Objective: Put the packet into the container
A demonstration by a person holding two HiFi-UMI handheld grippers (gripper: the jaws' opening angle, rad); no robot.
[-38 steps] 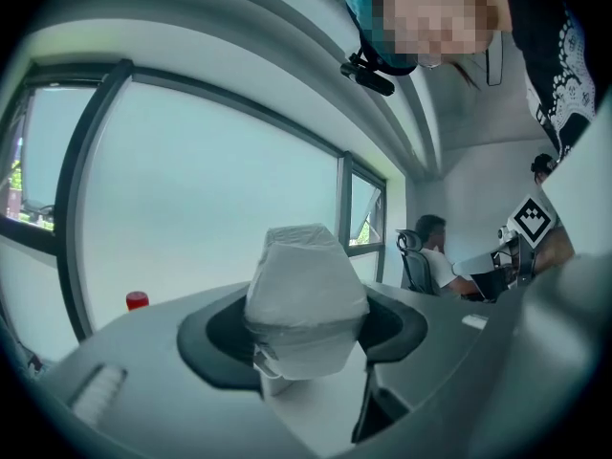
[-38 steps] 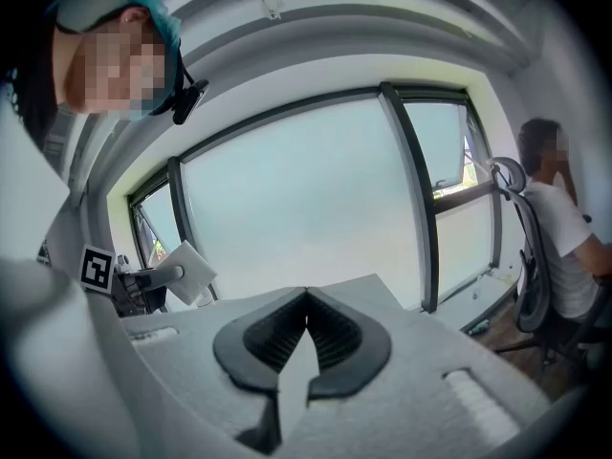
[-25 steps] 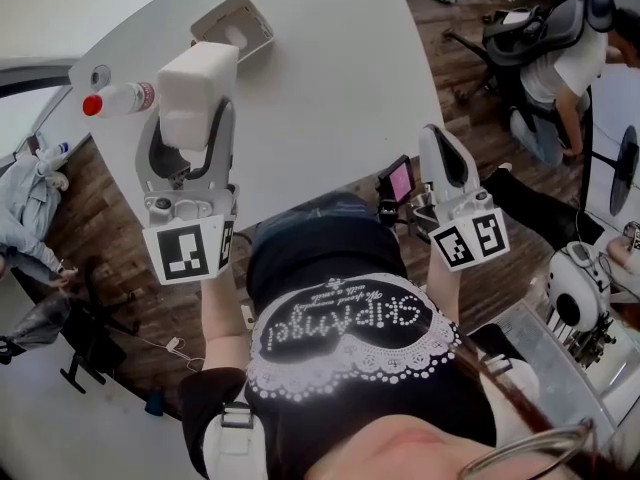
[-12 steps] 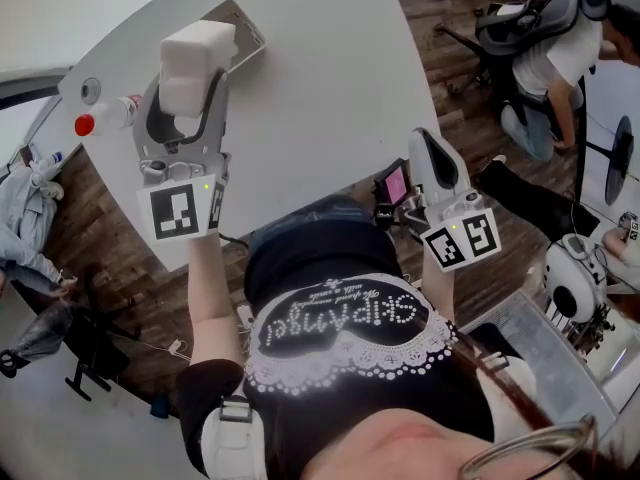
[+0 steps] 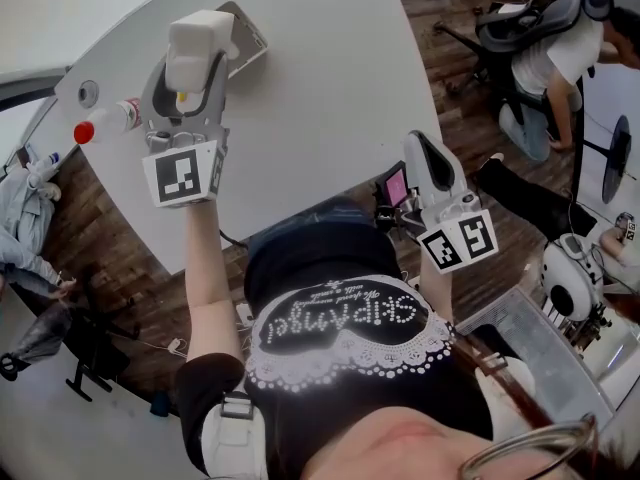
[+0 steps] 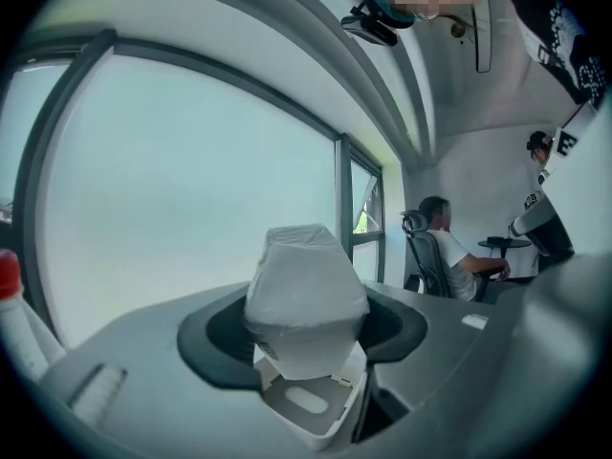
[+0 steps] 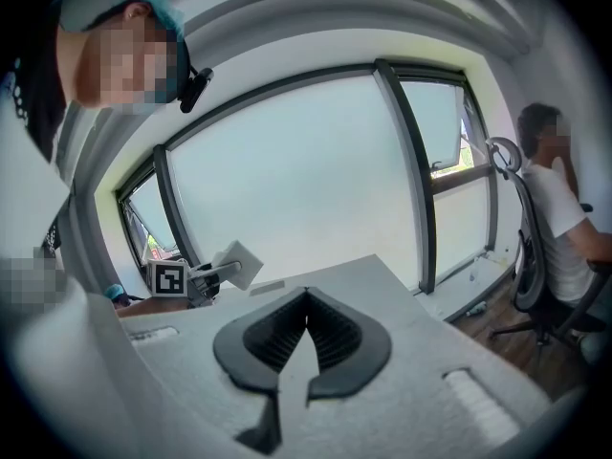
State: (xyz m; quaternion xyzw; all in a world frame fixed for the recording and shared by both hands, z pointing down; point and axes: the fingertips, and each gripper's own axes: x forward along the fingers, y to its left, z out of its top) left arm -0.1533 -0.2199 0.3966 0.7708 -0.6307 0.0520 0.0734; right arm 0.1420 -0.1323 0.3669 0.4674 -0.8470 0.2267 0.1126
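My left gripper (image 5: 197, 46) is shut on a white block-shaped packet (image 5: 200, 43) and holds it over the grey table (image 5: 320, 98). The open grey container (image 5: 250, 30) lies just beyond it, partly hidden behind the packet. In the left gripper view the packet (image 6: 306, 290) fills the space between the jaws, and the container (image 6: 308, 411) shows directly below it. My right gripper (image 5: 418, 143) hangs off the table's near edge; its jaws meet with nothing between them (image 7: 306, 304). The right gripper view also catches the packet (image 7: 239, 264) in the distance.
A clear bottle with a red cap (image 5: 105, 120) lies on the table left of my left gripper, beside a round hole (image 5: 88, 93). A person sits in an office chair (image 5: 545, 43) at the far right, on the wooden floor.
My left gripper has carried the packet further across the table and lower; the packet now overlaps the container. The right gripper has barely shifted.
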